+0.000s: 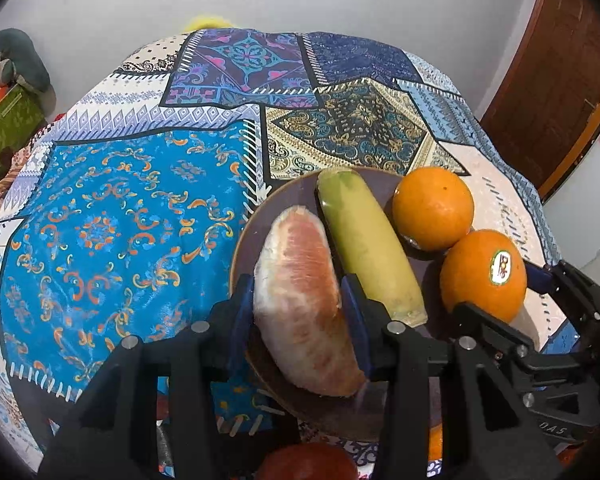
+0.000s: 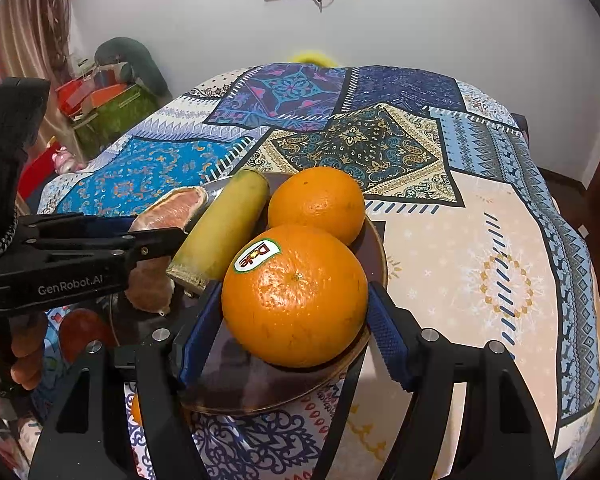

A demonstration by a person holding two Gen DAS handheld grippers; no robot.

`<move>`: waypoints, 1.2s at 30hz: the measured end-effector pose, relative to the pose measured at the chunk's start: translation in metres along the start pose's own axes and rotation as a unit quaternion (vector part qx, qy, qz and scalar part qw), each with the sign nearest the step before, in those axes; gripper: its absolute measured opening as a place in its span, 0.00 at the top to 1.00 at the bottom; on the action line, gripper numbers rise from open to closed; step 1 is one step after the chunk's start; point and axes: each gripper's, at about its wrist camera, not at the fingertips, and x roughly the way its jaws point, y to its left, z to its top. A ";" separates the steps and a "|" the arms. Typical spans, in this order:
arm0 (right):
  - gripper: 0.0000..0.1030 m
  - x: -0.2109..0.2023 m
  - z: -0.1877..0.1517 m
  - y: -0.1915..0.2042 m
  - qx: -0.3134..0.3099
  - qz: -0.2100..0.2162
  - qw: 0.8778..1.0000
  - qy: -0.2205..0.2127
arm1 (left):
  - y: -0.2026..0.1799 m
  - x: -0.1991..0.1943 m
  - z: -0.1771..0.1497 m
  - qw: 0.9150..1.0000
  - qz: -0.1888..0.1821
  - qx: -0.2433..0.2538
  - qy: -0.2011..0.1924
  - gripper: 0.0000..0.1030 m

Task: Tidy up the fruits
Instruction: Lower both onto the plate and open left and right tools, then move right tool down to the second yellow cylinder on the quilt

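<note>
- Left gripper [image 1: 298, 300]: blue pads set against both sides of the peeled pomelo segment [image 1: 304, 304], narrow gap, clamped on it. The segment lies over the plate [image 1: 256, 216], at roughly 6 o'clock in the left wrist view.
- Right gripper [image 2: 296, 308]: pads touch or nearly touch both flanks of the stickered orange [image 2: 296, 296]; firm grip or light contact, cannot tell. The orange's underside meets the plate's near rim at about 6 o'clock in the right wrist view.
- Banana [image 1: 370, 244]: on the plate just beside the pomelo segment, toward 3 o'clock of it, cut stem end toward the camera.
- Second orange [image 2: 316, 204]: touching the stickered one, at 12 o'clock from it, at the plate's far side.
- Plate: dark brown, on the patchwork tablecloth [image 2: 480, 264].
- Red fruit [image 1: 308, 462]: partly visible at 6 o'clock behind the left gripper; kind unclear.
</note>
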 end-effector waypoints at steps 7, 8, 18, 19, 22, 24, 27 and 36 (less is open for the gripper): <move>0.26 -0.010 0.002 0.000 -0.001 0.004 1.000 -0.006 | 0.001 -0.019 0.001 1.000 -0.001 0.001 -0.013 0.58; 0.25 -0.013 0.002 0.000 -0.001 0.001 1.000 -0.010 | 0.000 -0.023 0.001 1.000 -0.001 0.003 -0.015 0.58; 0.25 -0.048 -0.006 -0.002 -0.007 -0.008 1.000 -0.011 | -0.007 -0.076 -0.029 0.999 0.003 0.035 -0.025 0.58; 0.25 -0.051 -0.008 -0.001 -0.008 -0.010 1.000 -0.010 | -0.009 -0.081 -0.034 0.999 0.001 0.037 -0.025 0.58; 0.25 -0.064 -0.018 0.000 0.002 -0.008 1.000 -0.007 | -0.012 -0.094 -0.050 0.999 -0.003 0.037 -0.019 0.58; 0.25 -0.075 -0.026 0.003 0.010 -0.004 1.000 -0.007 | -0.013 -0.100 -0.062 0.999 -0.009 0.035 -0.012 0.58; 0.25 -0.090 -0.037 0.009 0.007 -0.009 1.000 -0.011 | -0.013 -0.110 -0.078 0.999 -0.015 0.032 0.001 0.58; 0.25 -0.114 -0.079 0.028 -0.024 -0.021 0.999 0.013 | -0.010 -0.109 -0.130 0.999 -0.016 0.023 0.043 0.52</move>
